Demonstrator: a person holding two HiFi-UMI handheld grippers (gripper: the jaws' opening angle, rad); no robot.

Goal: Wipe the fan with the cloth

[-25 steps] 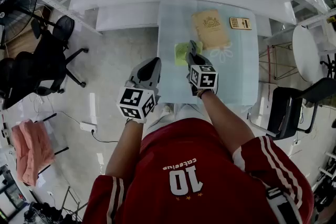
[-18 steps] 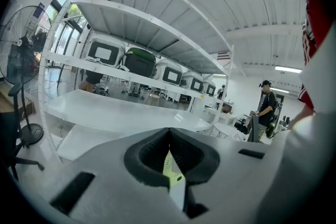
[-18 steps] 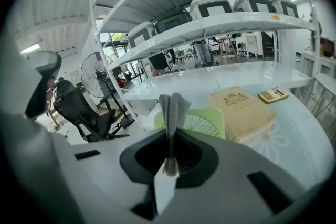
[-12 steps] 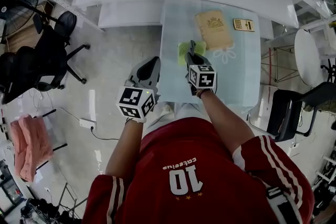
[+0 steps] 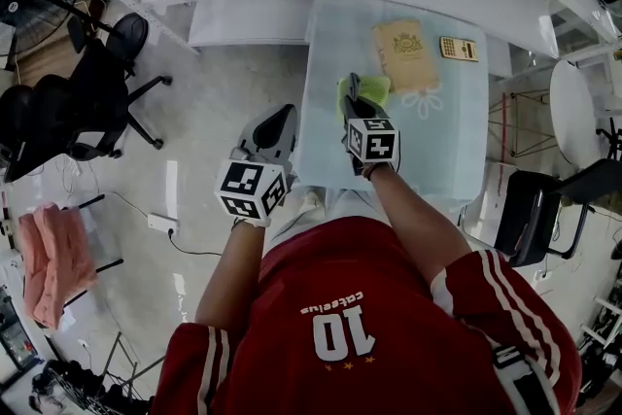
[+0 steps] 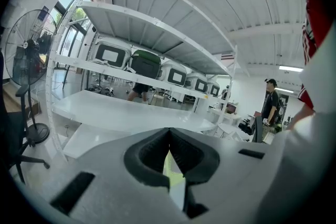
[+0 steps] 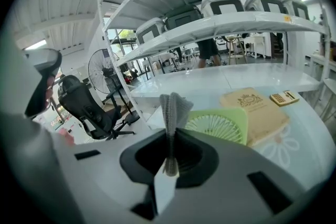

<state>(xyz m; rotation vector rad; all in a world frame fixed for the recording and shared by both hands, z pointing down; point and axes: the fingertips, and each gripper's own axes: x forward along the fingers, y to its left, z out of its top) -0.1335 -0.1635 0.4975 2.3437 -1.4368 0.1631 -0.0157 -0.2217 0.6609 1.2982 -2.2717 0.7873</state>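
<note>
Head view: the right claw (image 5: 352,87) has come forward over the surface (image 5: 447,151) and now partly covers the green fan (image 5: 377,90). Left gripper view: the left claw (image 6: 169,136) is closed on nothing. Right gripper view: its jaws are clamped on the grey cloth (image 7: 172,105) and the fan lies just ahead, so I think wiping can begin soon.

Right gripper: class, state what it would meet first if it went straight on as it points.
Probably the green fan, lying on the table just ahead; the grey cloth held in the right gripper would touch it first. Depth is unclear, so this is a judgement.
</note>
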